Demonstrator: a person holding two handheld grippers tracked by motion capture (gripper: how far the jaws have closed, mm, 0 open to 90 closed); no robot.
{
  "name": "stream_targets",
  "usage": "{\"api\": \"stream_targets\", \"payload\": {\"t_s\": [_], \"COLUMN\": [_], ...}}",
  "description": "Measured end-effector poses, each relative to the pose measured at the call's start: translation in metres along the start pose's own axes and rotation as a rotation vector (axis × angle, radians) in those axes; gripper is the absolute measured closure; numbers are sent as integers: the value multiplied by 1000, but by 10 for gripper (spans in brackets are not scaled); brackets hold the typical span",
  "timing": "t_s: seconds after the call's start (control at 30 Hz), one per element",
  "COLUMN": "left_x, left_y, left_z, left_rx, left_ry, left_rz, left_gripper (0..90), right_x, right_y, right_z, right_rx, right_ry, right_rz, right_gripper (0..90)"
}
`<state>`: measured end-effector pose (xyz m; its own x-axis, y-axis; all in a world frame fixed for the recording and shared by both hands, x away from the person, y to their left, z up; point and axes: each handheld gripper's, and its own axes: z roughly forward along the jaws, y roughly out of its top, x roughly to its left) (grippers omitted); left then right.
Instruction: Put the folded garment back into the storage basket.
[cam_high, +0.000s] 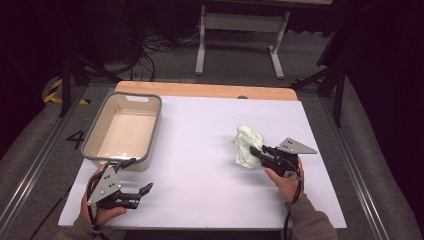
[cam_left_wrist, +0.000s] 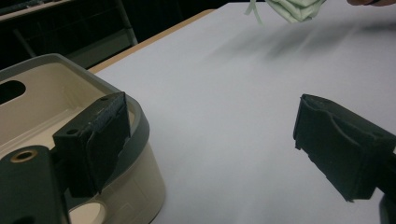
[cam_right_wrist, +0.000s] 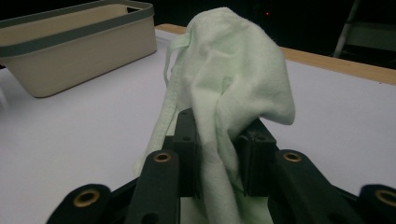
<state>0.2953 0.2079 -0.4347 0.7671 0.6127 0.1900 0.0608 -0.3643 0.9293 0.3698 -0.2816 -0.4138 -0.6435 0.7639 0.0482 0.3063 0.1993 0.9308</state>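
I see a beige bin (cam_high: 100, 146) with a grey rim standing at the counter's (cam_high: 200, 165) left side; beyond the counter, a white frame (cam_high: 240, 22) and cables (cam_high: 155, 47) on the floor.

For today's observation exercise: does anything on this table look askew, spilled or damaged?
Nothing stands out. The pale green cloth is bunched because the right gripper pinches it; the bin sits upright, and the left gripper is open beside it.

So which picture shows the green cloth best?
The right gripper view: the cloth stands close up, pinched between the right gripper jaws. The high view shows it small and crumpled on the white table. The left gripper view catches just its lower edge far off.
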Motion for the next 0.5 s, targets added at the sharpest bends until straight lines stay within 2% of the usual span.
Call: {"api": "stream_targets", "payload": {"t_s": [0.03, 0.07, 0.1, 0.5], "left_x": [-1, 0, 0, -1], "left_y": [0, 0, -1, 0], "left_z": [0, 0, 0, 0], "left_rx": [-2, 1, 0, -1], "left_ry": [-5, -1, -7, -13], "left_rz": [-11, -1, -12, -10], "left_gripper": [119, 119, 119, 119], "right_x": [0, 0, 0, 2], "right_y": [1, 1, 2, 7], "right_z": [-1, -1, -2, -7], "right_rx": [-3, -6, -13, -36], "right_ry": [0, 0, -2, -13], "right_rz": [2, 0, -1, -3], "right_gripper": [721, 721, 721, 720]}}
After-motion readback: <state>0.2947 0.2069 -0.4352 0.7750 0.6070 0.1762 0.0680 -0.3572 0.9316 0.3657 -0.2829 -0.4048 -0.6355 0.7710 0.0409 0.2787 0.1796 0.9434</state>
